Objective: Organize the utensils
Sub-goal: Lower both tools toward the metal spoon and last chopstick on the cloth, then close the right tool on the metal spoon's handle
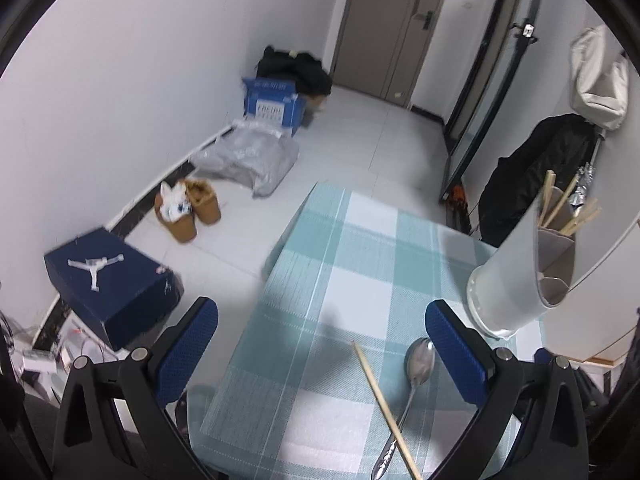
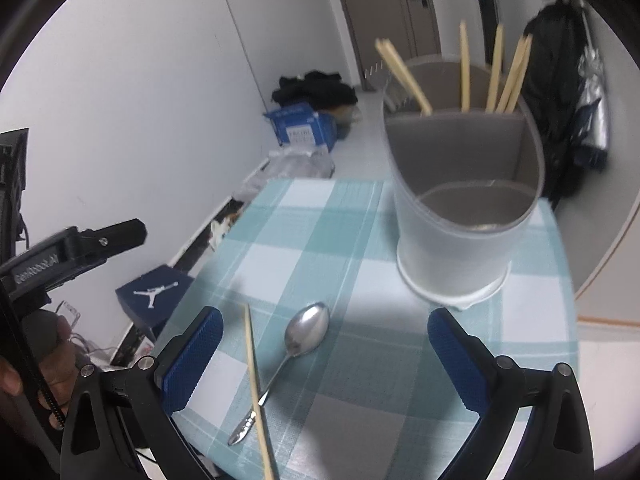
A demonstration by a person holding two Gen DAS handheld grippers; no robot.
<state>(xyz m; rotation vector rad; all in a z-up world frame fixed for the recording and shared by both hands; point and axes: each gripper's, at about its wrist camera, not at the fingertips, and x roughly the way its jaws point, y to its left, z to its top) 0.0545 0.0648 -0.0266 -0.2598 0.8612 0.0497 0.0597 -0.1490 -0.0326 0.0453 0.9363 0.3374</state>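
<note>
Loose: steel spoon (image 2: 307, 329) under a bamboo chopstick (image 2: 256, 384), crossed on the checked cloth (image 2: 352, 360).
Holder: grey divided caddy (image 2: 460, 216), near.
Tongs: left gripper (image 1: 322, 356) and right gripper (image 2: 325, 360) wide, empty.
Method: lift chopstick first, pinching mid-shaft.

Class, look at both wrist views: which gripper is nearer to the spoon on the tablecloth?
Likely the right gripper: the spoon lies between its open fingers. In the left gripper's view the spoon lies beside its right-hand finger.

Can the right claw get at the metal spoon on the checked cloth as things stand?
Probably yes. The right claw is open, and the shiny metal spoon lies between its fingers, with nothing above it. One loose wooden chopstick crosses the handle, so the bowl end looks like the freer target.
</note>
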